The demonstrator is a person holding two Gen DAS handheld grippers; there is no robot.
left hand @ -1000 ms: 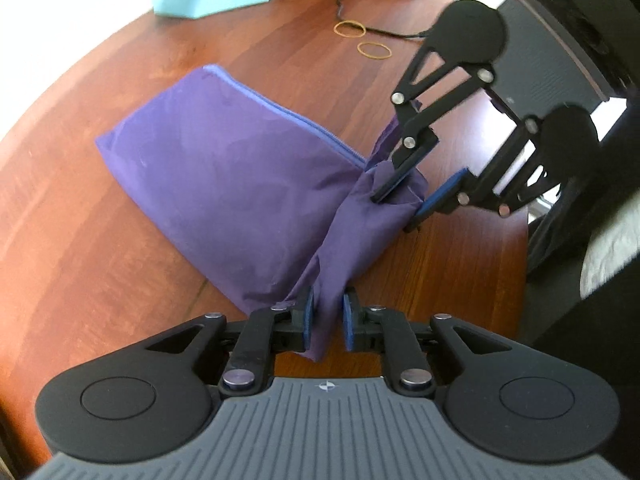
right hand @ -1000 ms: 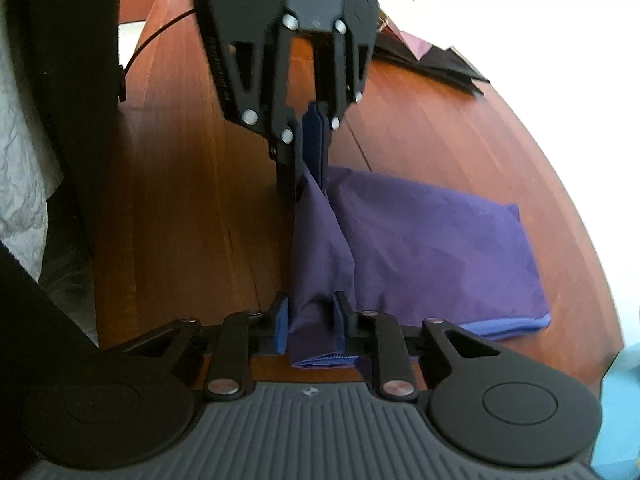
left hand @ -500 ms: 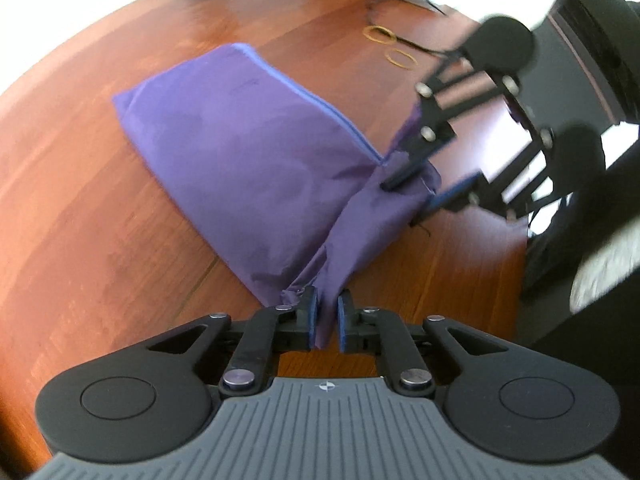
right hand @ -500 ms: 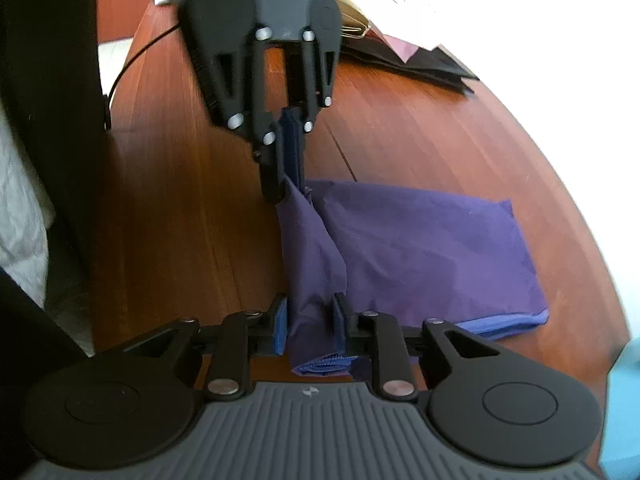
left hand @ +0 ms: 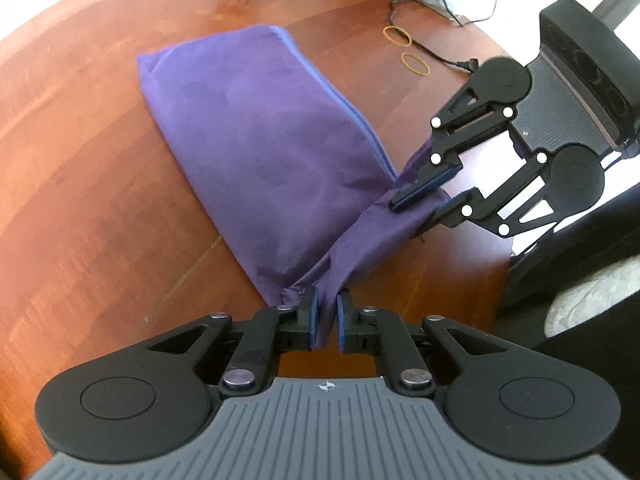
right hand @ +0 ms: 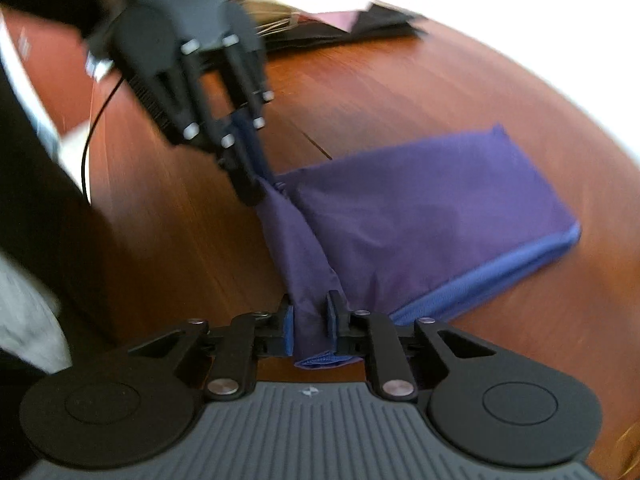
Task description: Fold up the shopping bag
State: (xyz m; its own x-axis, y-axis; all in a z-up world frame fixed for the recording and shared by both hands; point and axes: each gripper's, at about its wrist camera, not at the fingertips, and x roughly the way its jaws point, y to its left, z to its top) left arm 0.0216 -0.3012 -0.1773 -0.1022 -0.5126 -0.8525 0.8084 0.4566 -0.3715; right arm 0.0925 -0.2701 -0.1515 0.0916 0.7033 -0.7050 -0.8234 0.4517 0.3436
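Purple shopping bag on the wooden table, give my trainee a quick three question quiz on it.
1. True or false: the purple fabric shopping bag lies folded on the brown wooden table.
2. Which grippers have bag fabric between their pads: A) left gripper only, B) right gripper only, C) both?
3. Fill in: near the black cable lie two tan rubber ______.

Key: 1 true. 2 C; the right gripper's jaws are closing on a bunched end of the bag. 3 bands.
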